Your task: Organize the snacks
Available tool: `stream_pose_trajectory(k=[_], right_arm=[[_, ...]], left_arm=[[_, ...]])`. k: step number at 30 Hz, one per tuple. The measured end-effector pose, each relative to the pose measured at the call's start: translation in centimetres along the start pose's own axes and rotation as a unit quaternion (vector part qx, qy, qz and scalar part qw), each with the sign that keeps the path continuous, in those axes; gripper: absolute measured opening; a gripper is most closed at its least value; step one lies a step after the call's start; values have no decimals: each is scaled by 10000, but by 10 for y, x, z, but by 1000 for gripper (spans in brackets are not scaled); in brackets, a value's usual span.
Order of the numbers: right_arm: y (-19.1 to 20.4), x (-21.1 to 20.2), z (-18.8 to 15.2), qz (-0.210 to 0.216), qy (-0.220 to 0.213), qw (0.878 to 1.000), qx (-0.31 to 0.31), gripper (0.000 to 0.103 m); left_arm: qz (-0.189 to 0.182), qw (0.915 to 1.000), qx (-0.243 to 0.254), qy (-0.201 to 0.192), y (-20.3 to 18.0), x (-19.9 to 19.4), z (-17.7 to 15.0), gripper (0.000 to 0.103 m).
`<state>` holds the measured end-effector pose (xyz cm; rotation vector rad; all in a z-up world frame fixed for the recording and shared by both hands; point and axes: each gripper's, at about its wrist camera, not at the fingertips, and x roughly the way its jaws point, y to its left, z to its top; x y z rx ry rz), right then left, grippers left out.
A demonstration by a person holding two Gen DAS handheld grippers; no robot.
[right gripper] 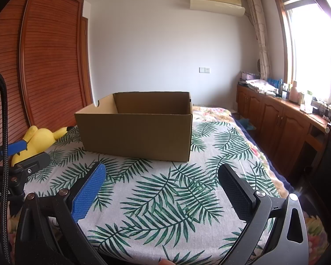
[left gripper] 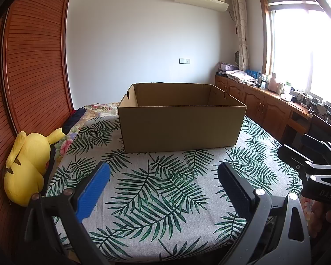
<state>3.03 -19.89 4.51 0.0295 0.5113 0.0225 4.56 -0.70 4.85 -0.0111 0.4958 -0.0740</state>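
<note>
My left gripper (left gripper: pixel 163 174) and right gripper (right gripper: pixel 161 176) both gape wide, holding nothing. Only my right view shows the bed's far side past the box (right gripper: pixel 139 137) (flowery sheet).

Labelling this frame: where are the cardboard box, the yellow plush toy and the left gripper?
cardboard box (left gripper: pixel 181 128), left wrist view, front wall.
yellow plush toy (left gripper: pixel 26 165), left wrist view, body.
left gripper (left gripper: pixel 163 172), left wrist view, between fingertips.

"DAS" showing on right gripper (left gripper: pixel 320 195) body, left wrist view. "GenRob…" partly showing on left gripper (right gripper: pixel 2 193) body, right wrist view; rest hiding behind cable (right gripper: pixel 4 132).
</note>
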Motion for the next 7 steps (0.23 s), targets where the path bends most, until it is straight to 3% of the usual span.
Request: stream_pose_trajectory(k=[7], right_arm=[[0,0,0,2,2,10000,14,103]], left_arm=[[6,10000,0,-2,0,0,0,99]])
